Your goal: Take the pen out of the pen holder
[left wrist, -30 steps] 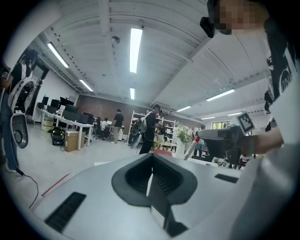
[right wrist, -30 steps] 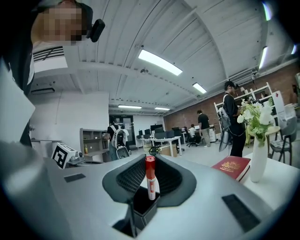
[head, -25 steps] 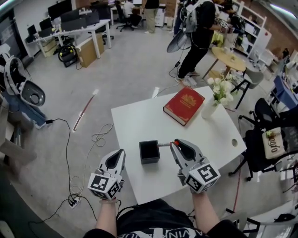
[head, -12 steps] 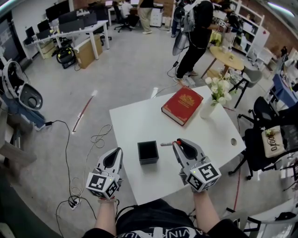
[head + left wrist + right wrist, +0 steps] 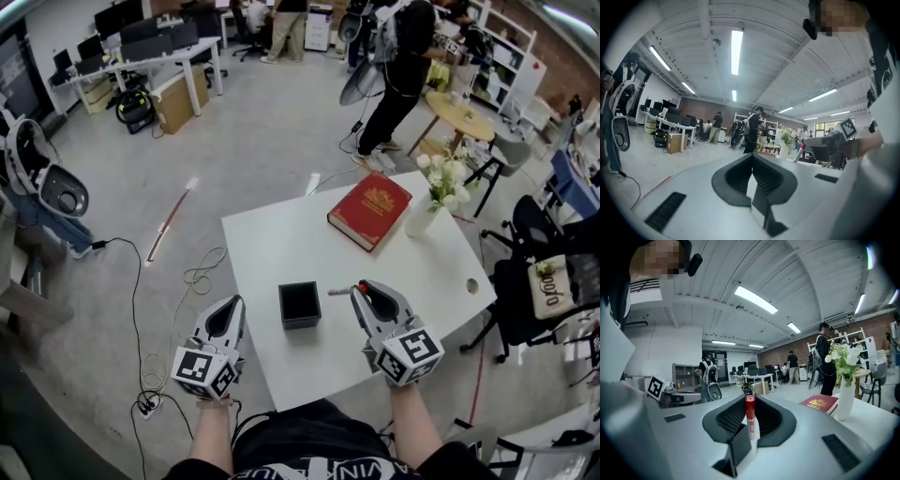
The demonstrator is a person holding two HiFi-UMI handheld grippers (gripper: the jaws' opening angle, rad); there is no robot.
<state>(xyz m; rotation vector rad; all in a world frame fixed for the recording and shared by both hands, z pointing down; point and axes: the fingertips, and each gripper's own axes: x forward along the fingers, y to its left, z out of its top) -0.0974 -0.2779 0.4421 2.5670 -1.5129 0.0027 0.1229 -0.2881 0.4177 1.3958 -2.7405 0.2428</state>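
Pen (image 5: pixel 337 292) out of pen holder (image 5: pixel 300 306) — held by right gripper (image 5: pixel 359 289).
Head view: pen level, just right of pen holder. Left gripper view: left gripper (image 5: pixel 752 161) jaws pressed together, empty. Right gripper view: jaws pinch the pen.

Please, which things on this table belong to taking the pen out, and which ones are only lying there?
Belong to the job: pen, held by the right gripper; black pen holder.
Lying about: red book; vase of flowers.
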